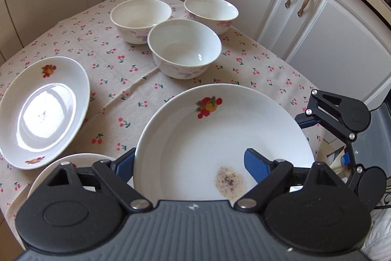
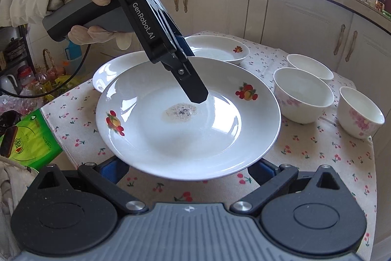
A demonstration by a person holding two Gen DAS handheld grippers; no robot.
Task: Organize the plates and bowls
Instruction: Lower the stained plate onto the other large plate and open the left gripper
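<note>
Right wrist view has the worktop (image 2: 317, 151) below, the stained plate (image 2: 151, 138) lifted clear, left hand-held gripper (image 2: 199, 96) clamped on its rim, right hand-held gripper (image 2: 188, 170) spread wide beneath; stacking it on another plate (image 2: 220, 50) looks next.

Three plates (image 2: 188, 119) (image 2: 217, 49) (image 2: 110, 70) and three bowls (image 2: 303, 94) (image 2: 310, 66) (image 2: 360, 111) on one tablecloth (image 2: 317, 151)
</note>
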